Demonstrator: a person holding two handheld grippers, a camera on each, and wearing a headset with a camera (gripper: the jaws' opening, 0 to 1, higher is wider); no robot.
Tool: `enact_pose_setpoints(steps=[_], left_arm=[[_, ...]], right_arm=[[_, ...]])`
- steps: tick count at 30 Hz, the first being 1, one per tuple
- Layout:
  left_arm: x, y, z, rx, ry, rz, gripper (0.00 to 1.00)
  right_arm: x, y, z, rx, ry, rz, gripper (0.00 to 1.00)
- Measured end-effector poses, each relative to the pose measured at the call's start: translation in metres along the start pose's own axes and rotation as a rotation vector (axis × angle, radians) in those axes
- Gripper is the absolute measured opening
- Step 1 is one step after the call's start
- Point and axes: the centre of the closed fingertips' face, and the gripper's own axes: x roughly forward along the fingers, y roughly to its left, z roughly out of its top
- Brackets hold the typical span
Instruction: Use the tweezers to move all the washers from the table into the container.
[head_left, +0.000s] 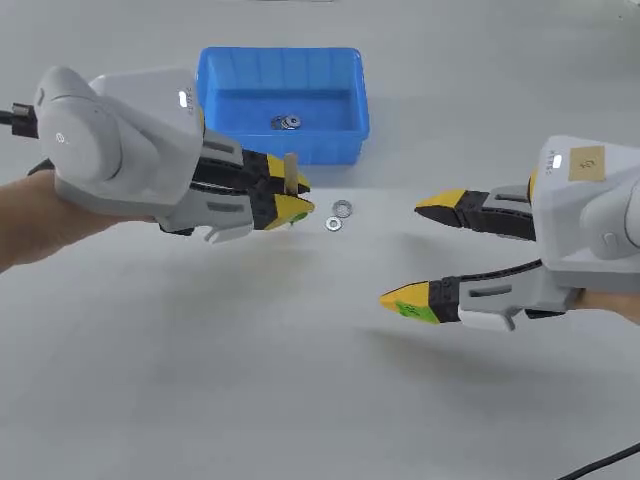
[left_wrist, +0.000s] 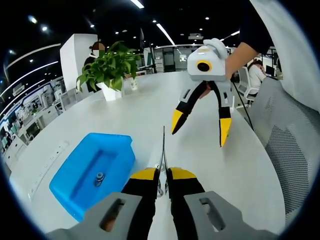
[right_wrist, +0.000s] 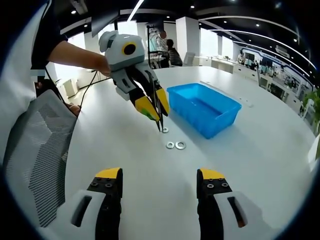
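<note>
- State, left claw (head_left: 295, 197): closed on the slim metal tweezers (left_wrist: 163, 145), which are seen projecting straight ahead from between its jaws in the left gripper view.
- State, right claw (head_left: 400, 252): wide open, nothing held, at the right of the head view.
- The flat silver metal washers (head_left: 342, 208) are recorded loose on the white surface (head_left: 300, 380) at the centre of the head view, just right of the left claw's tip. Three are counted in the right gripper view.
- Key relation: in the right gripper view the tweezers are angled downward, with the tips just beside the nearest washer (right_wrist: 165, 130). Contact cannot be determined. The other two lie lower in that frame.
- The left claw is judged much the nearer to the washers.
- The blue rectangular plastic container (head_left: 283, 100) is located upper centre of the head view, above the loose washers. A few deposited washers (head_left: 288, 122) are noted inside.
</note>
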Motion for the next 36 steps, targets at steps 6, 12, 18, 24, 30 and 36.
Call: enact_pose_setpoints(steps=[6,12,18,24,30,36], left_arm=[[0.002,0.000,0.001,0.008,-0.006,-0.002,0.12],[0.002,0.002,0.001,0.010,-0.008,0.003,0.12],[0.002,0.003,0.000,0.018,-0.008,0.006,0.12],[0.004,0.005,0.000,0.002,-0.016,0.010,0.12],[0.001,0.006,-0.001,-0.011,-0.013,0.005,0.12],[0.000,0.006,-0.002,-0.013,-0.007,-0.011,0.12]], right_arm=[[0.001,0.000,-0.001,0.003,0.001,0.001,0.61],[0.000,0.001,-0.002,0.009,0.003,0.001,0.61],[0.000,0.002,-0.003,0.012,0.006,0.001,0.61],[0.000,0.002,-0.005,0.014,0.010,-0.003,0.61],[0.000,0.000,-0.001,0.024,-0.004,-0.003,0.61],[0.006,-0.006,0.018,0.017,-0.049,0.005,0.61]])
